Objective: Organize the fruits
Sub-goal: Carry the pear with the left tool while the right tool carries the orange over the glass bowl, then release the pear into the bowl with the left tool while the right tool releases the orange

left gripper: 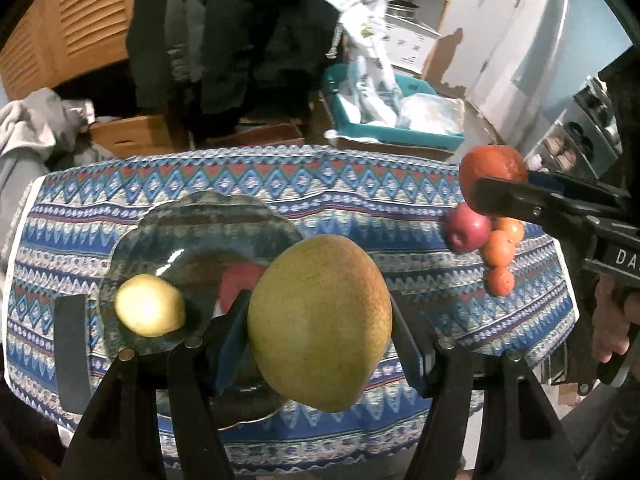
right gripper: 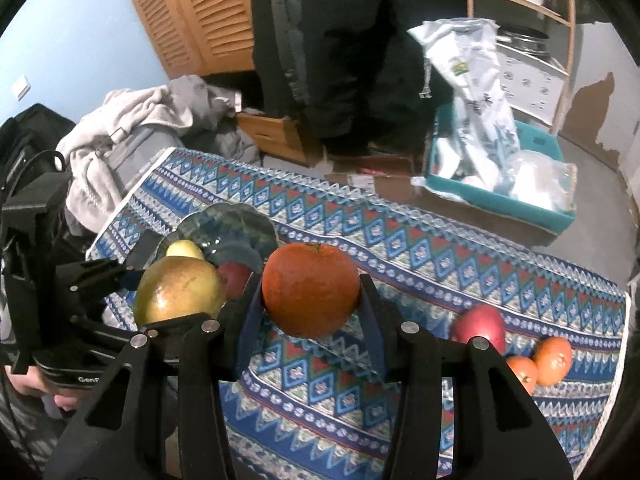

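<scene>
My left gripper (left gripper: 320, 320) is shut on a big yellow-green pear (left gripper: 320, 324) and holds it above the near edge of a dark glass plate (left gripper: 160, 232). On the plate lie a small yellow fruit (left gripper: 149, 305) and a red apple (left gripper: 236, 280). My right gripper (right gripper: 312, 292) is shut on a large orange (right gripper: 311, 289) held above the patterned cloth (right gripper: 400, 248). On the cloth lie a red apple (right gripper: 480, 326) and small oranges (right gripper: 554, 360). The pear (right gripper: 178, 292) and plate (right gripper: 236, 228) show at left in the right wrist view.
The table with the blue patterned cloth (left gripper: 360, 184) ends just beyond the plate. Behind it stand a teal bin with plastic bags (left gripper: 384, 112), cardboard boxes (left gripper: 132, 136), a pile of grey clothes (right gripper: 132, 136) and a wooden shelf (right gripper: 528, 20).
</scene>
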